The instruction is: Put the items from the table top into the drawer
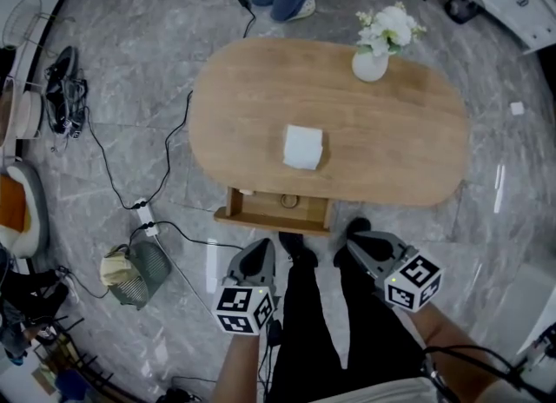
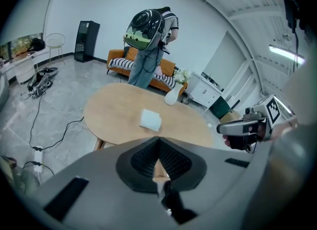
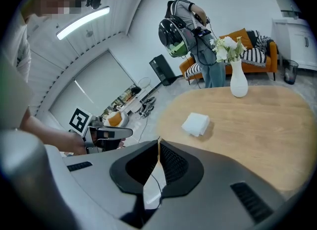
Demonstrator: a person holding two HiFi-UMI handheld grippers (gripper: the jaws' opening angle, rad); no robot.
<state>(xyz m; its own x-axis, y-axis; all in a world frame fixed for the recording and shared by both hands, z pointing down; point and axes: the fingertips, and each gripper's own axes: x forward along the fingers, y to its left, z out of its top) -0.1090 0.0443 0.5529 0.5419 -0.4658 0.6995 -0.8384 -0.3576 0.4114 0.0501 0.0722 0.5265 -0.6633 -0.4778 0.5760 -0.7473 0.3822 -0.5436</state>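
1. The left gripper point(image 1: 257, 254) has its jaws closed tip to tip with nothing between them. It hangs just short of the table's point(image 1: 408, 141) 6 o'clock edge and must spread wide before any pick.
2. The drawer point(image 1: 276, 211) stands pulled out at the table's 6 o'clock side. A small round thing point(image 1: 289, 201), too small to name, lies inside. The drawer looks open enough for a drop, so leave it alone.
3. The white folded cloth point(image 1: 302, 147) lies flat near the table's middle, at 12 o'clock from the drawer. Come in low from 6 o'clock and pinch the whole stack, so the layers do not fan.
4. The right gripper point(image 1: 363, 243) is likewise pressed together and empty, at 3 o'clock from the left one. Keep whichever gripper is idle clear of the drawer mouth.
5. The vase of white flowers point(image 1: 371, 64) stands upright at the table's 1 o'clock, well apart from the cloth. It is probably top-heavy, so grip the body, not the stems.
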